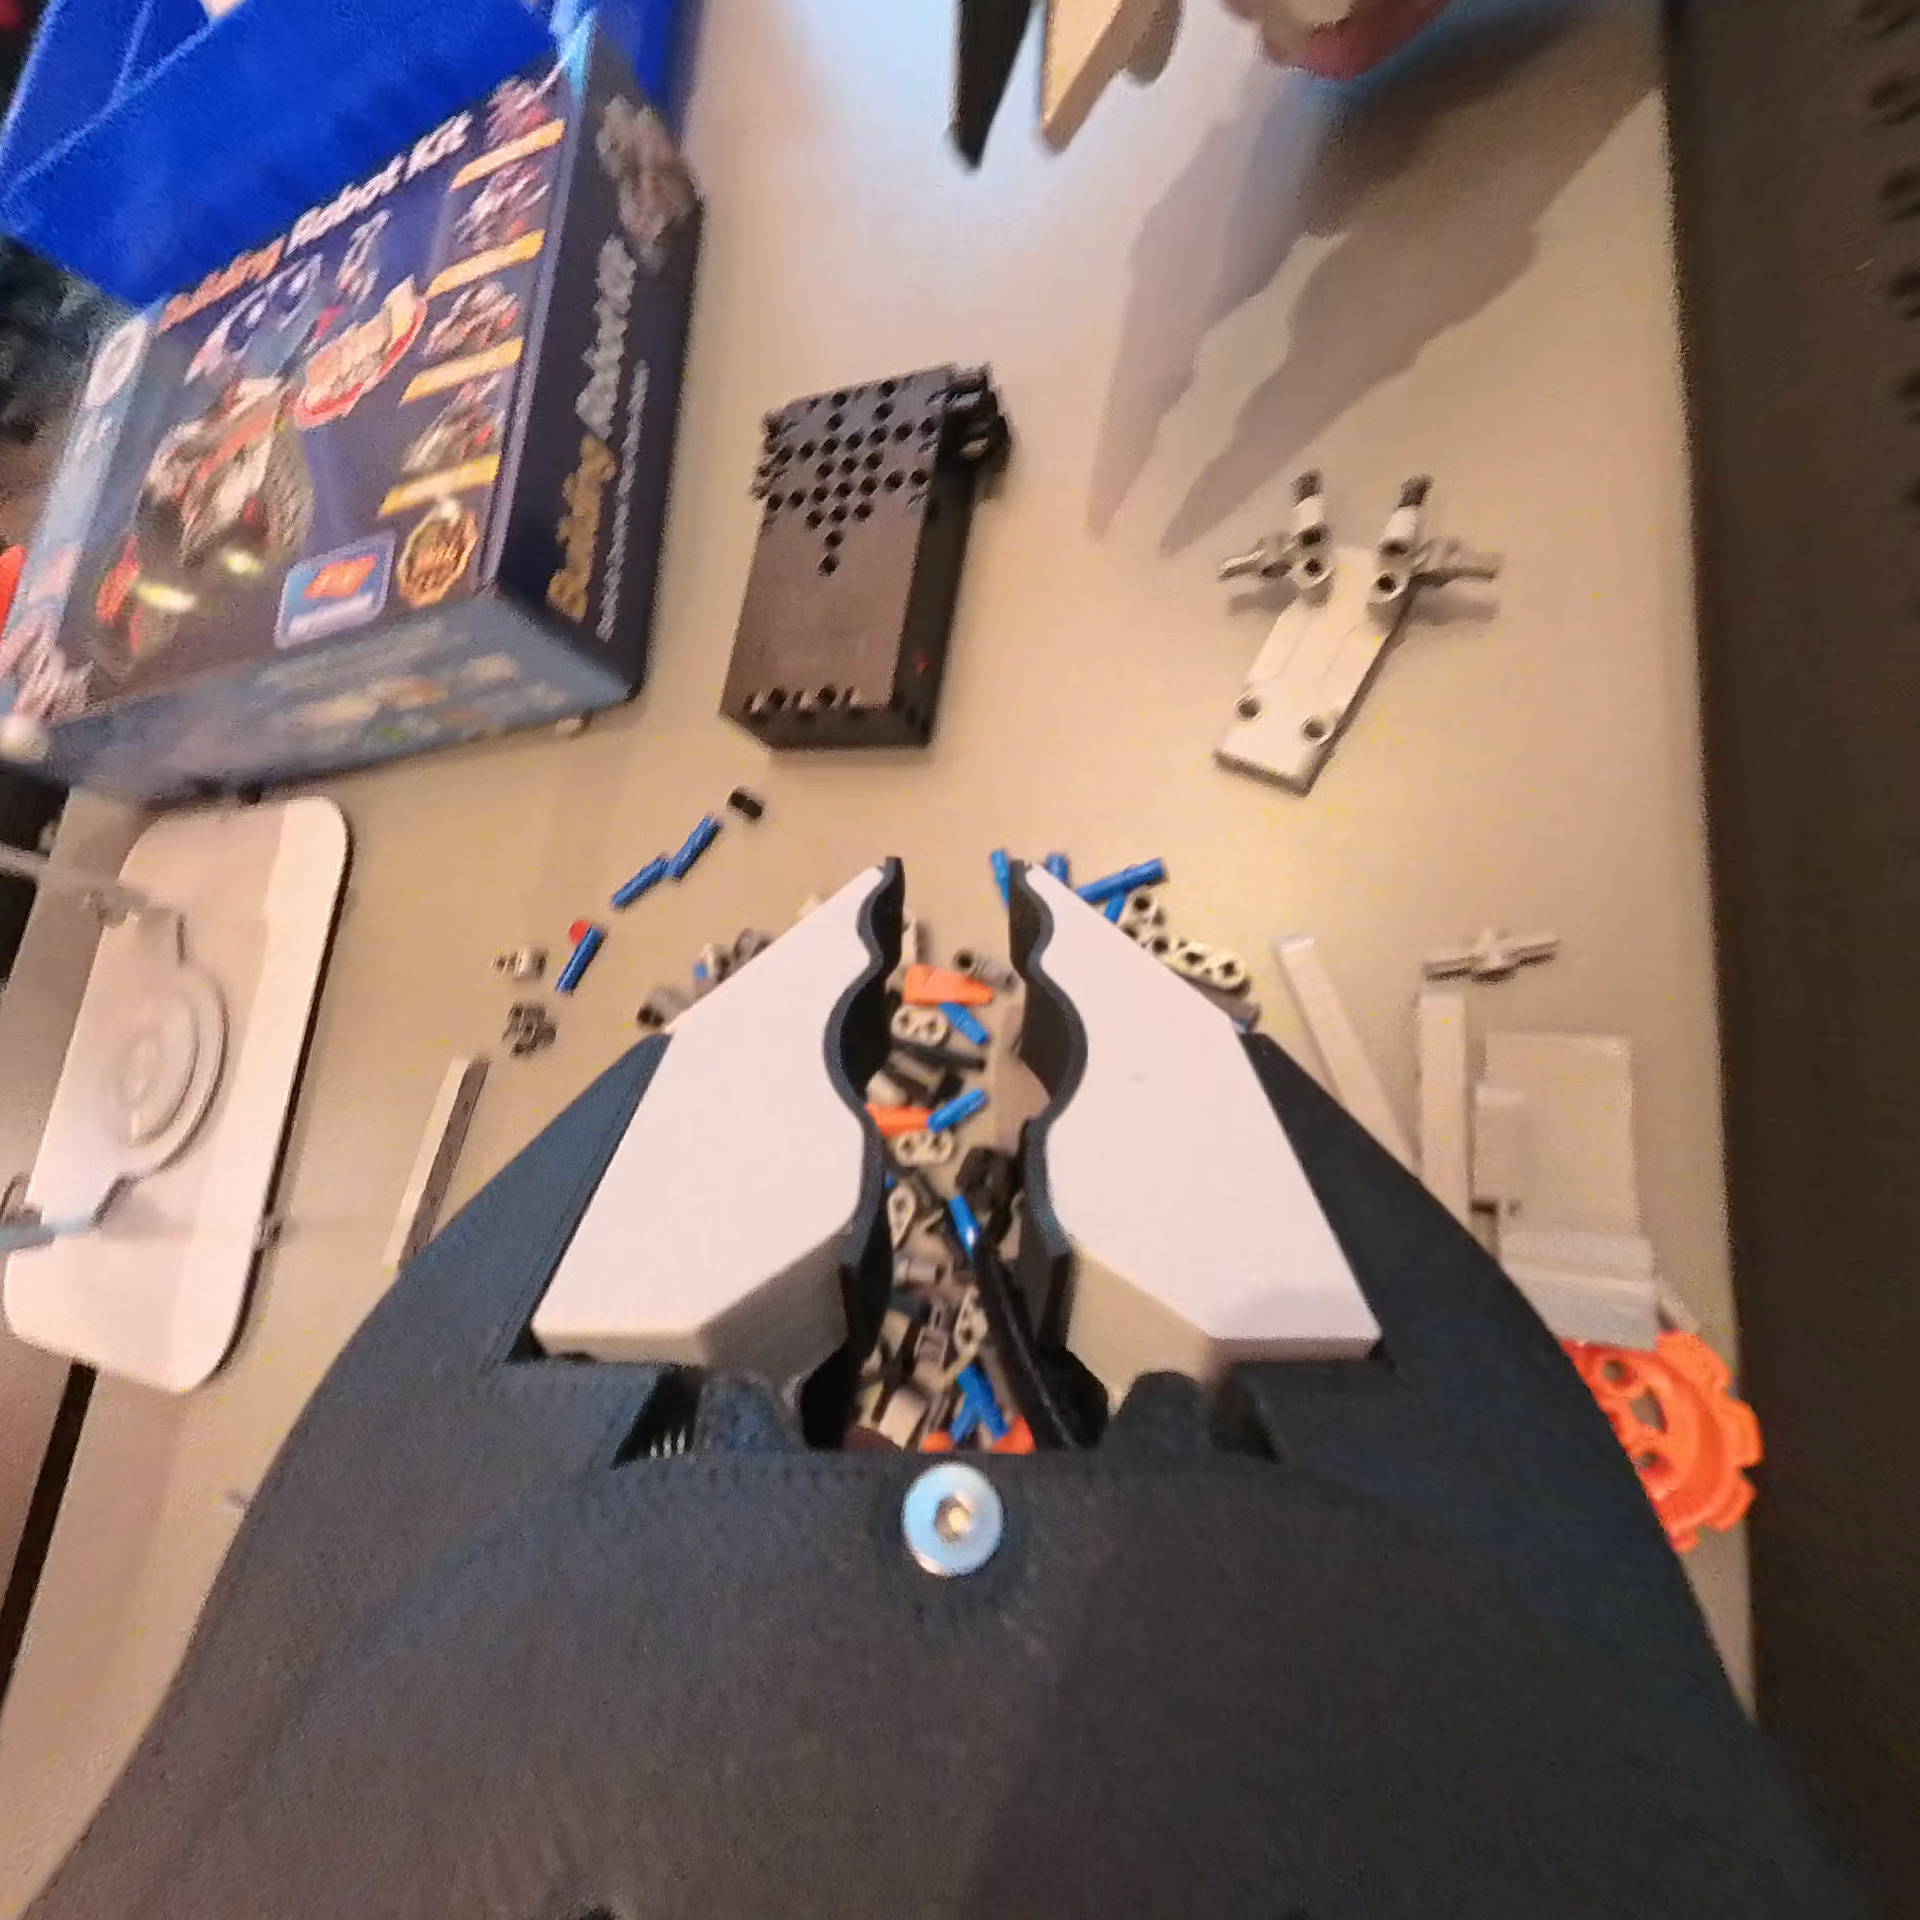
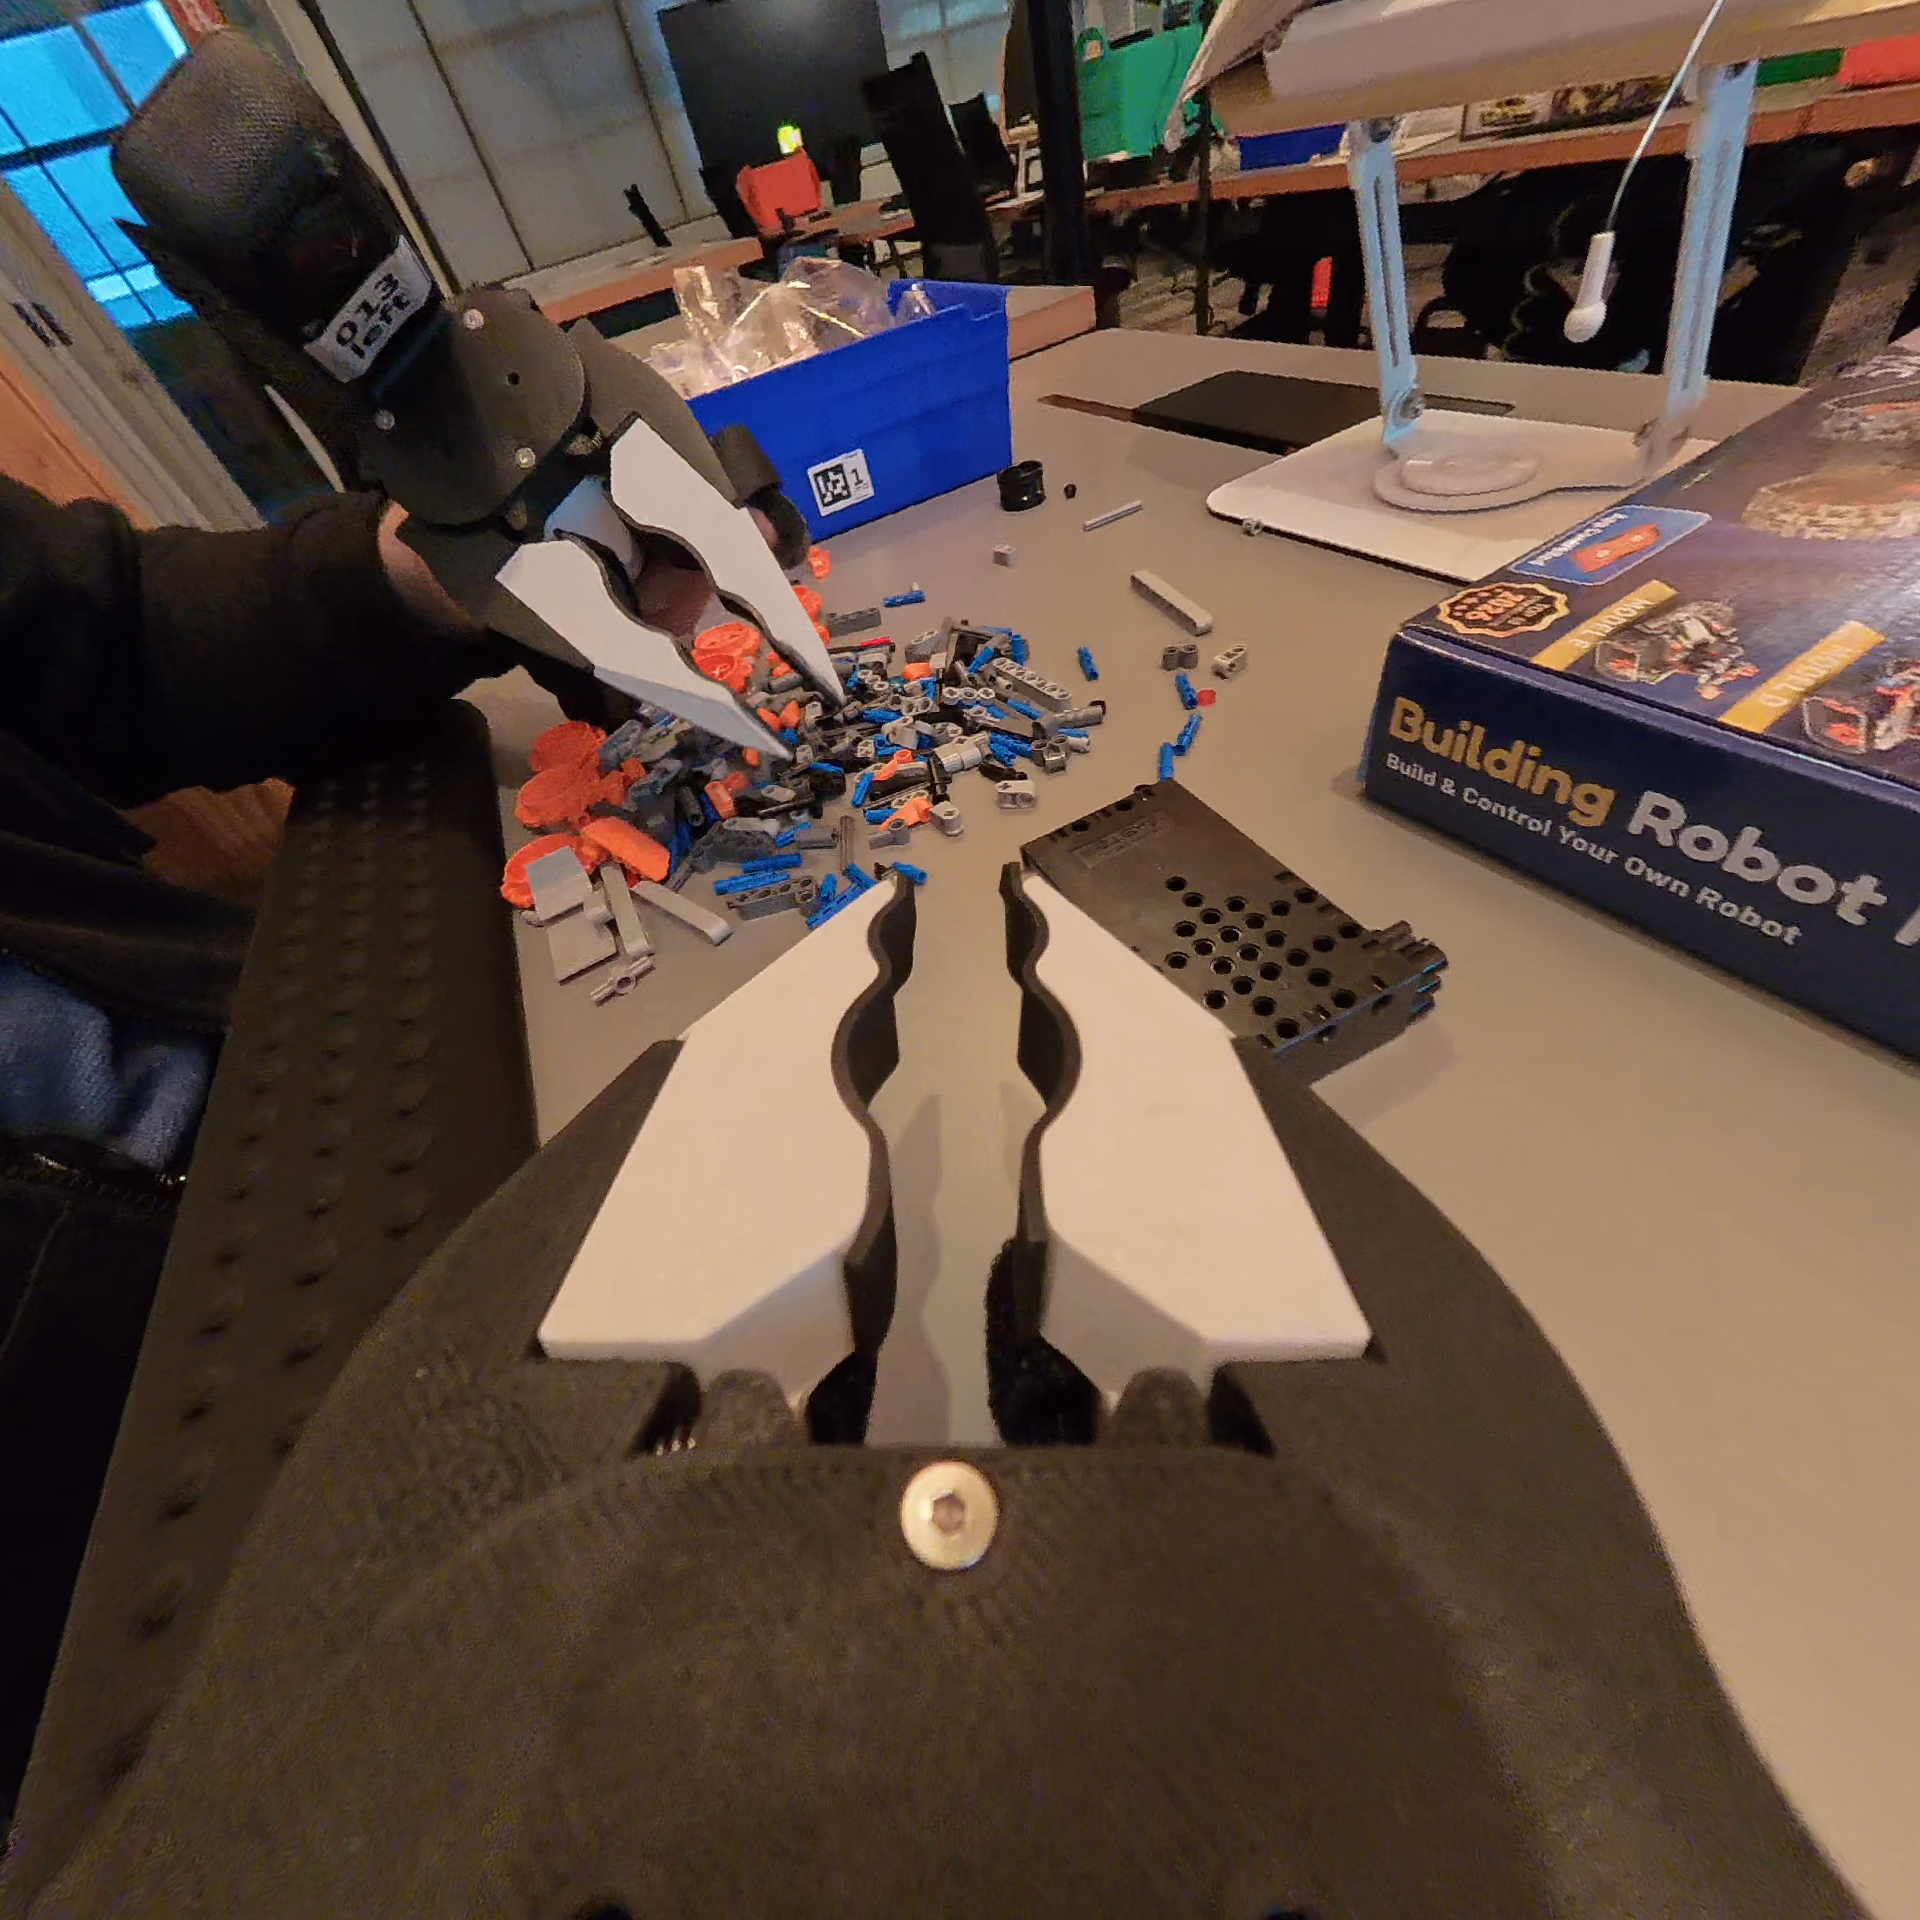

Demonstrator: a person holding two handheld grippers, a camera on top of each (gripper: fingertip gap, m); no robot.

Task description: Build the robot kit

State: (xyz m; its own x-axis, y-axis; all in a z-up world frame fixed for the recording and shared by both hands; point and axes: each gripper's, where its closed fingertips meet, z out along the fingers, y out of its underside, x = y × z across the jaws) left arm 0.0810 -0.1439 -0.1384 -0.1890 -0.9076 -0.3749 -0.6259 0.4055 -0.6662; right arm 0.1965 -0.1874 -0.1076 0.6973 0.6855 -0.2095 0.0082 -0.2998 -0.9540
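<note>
A pile of small blue, grey, black and orange building parts [image 2: 914, 738] lies on the grey table [image 2: 1455, 1247]. My left gripper [image 1: 958, 873] is partly open and empty, tips pointing down into the pile [image 1: 935, 1122]; it also shows in the right wrist view [image 2: 814, 719], held by a gloved hand. My right gripper [image 2: 958, 883] is partly open and empty, low over bare table just in front of the pile. A black perforated block [image 2: 1247, 935] lies right of its tips and also shows in the left wrist view [image 1: 862, 561]. The right gripper's tips [image 1: 1039, 83] show blurred at the top of the left wrist view.
A dark blue kit box [image 2: 1662, 748] lies at the right, a white stand base [image 2: 1455, 468] behind it. A blue bin [image 2: 883, 405] with clear bags stands at the back. A grey assembled piece [image 1: 1340, 623], grey beams [image 1: 1455, 1091] and an orange gear [image 1: 1662, 1423] lie by a black mat [image 2: 343, 1039]. One gripper's finger ends stand about 12 cm off the other's. The black perforated block [image 2: 1247, 935] is about 9 cm from my right fingertips. It turns up in the left wrist view [image 1: 838, 477] as well.
</note>
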